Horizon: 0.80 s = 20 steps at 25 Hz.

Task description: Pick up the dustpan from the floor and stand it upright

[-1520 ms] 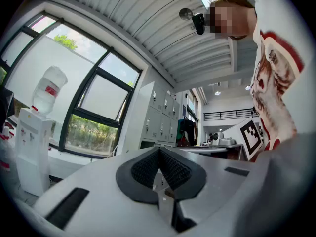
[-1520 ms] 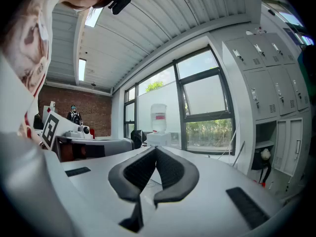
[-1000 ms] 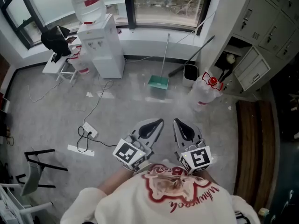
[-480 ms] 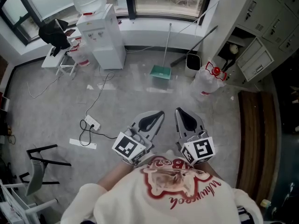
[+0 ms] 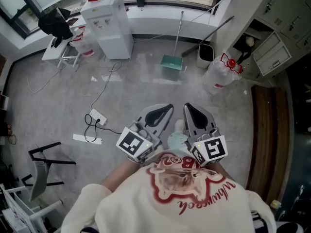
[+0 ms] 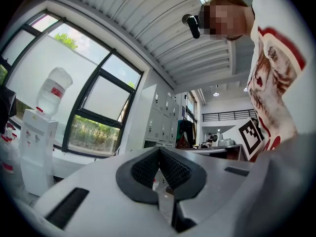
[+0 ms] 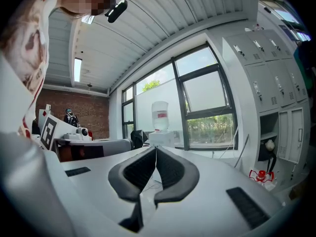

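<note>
Since 1 s ago the whole floor scene has slid up the head view. The dustpan (image 5: 172,62) sits higher in frame, and the water dispenser (image 5: 114,25) is now cut by the top edge. A pale teal shape (image 5: 177,140) has come into sight btwn the grippers; can't tell what it is. The grippers are about where they were, low centre, close to the person's chest.

L to R on the grey floor (image 5: 58,96):
- black chair (image 5: 54,25) at far upper left
- bent black frame (image 5: 53,161) at lower left
- white power strip (image 5: 98,116) w/ black cable
- water dispenser against the window wall

Left gripper (image 5: 166,109): jaws together, nothing btwn them, ribbed pads (image 6: 145,169) meeting at the tip. Right gripper (image 5: 187,108) is just beside it, likewise closed & empty, pads (image 7: 170,169) touching. Both point up-frame toward the dustpan but are well apart from it.

The dustpan's green pan is on the floor below the window, w/ a pale long handle running up toward the sill. Can't tell if the handle leans on the wall.

R of it:
- small dark bin (image 5: 206,52), w/ a dark pole (image 5: 214,30) slanting above it
- clear water jug (image 5: 218,79) w/ red top
- grey lockers (image 5: 279,28), one door open
- wood-coloured strip (image 5: 265,130) at far right
</note>
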Motion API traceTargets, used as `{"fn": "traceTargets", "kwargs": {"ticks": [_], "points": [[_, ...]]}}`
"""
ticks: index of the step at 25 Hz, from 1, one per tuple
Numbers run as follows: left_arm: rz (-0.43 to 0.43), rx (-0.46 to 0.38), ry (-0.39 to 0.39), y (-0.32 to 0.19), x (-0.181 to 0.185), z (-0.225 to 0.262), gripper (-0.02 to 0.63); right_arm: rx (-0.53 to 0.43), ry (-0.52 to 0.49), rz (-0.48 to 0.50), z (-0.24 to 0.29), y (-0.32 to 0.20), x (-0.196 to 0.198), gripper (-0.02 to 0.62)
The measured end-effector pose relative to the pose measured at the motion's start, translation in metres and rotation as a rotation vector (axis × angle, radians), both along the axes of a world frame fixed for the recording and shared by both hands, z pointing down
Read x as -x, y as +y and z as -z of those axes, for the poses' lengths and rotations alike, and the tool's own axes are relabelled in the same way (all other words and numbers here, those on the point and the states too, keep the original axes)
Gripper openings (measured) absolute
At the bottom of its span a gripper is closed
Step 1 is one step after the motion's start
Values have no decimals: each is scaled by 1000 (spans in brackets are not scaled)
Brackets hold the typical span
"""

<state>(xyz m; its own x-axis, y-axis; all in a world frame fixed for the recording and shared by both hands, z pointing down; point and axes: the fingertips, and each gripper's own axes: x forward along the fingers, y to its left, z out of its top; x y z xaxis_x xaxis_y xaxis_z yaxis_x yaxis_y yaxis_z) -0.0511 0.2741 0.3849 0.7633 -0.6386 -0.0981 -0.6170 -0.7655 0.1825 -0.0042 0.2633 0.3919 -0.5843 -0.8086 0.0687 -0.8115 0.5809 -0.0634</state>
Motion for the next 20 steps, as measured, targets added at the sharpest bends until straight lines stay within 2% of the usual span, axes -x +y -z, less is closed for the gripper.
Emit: {"fn": "traceTargets", "kwargs": {"ticks": [9, 15, 20], "points": [[45, -3, -11, -58, 13, -11, 20, -3, -12, 22, -9, -65, 5, 25], [82, -18, 17, -145, 2, -5, 20, -25, -5, 74, -8, -148, 3, 25], [91, 5, 24, -228, -23, -6, 20, -3, -21, 48, -10, -235, -29, 25]]}}
